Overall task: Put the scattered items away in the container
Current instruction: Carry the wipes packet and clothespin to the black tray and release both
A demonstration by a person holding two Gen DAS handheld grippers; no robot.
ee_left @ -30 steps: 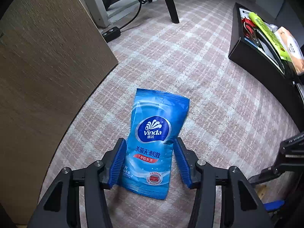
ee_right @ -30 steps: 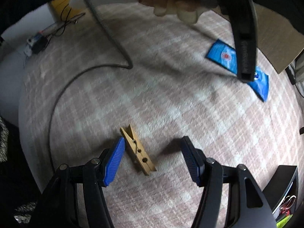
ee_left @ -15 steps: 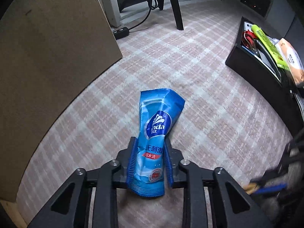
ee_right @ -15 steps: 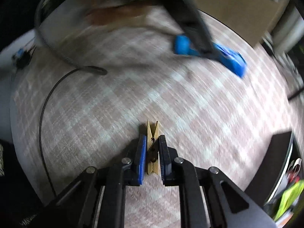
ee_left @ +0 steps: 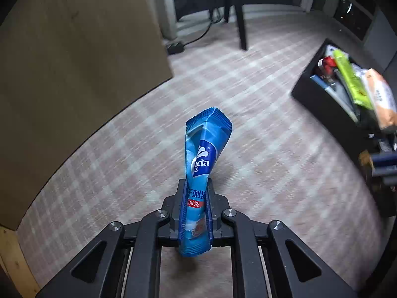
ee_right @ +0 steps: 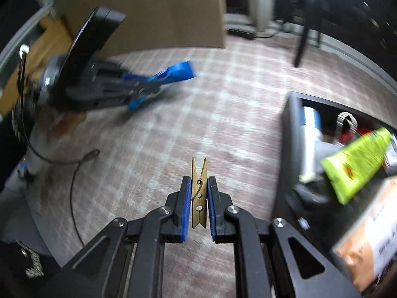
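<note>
- Left gripper (ee_left: 194, 211) had just been closing; it clenched the blue wipes packet (ee_left: 203, 154), lifted off the carpet (ee_left: 260, 149).
- Right gripper (ee_right: 199, 203) pinched the wooden clothespin (ee_right: 199, 193), clear of the carpet.
- Black container (ee_left: 320, 109) sat at two o'clock in the left view, part-filled.

At centre frame in the left wrist view, the blue wipes packet (ee_left: 202, 164) is showing white letters "nda" and, lower down, partly hidden Chinese characters including "水洗" on red.

Container (ee_right: 292, 114) cut off at edge; contents blurred.
</note>
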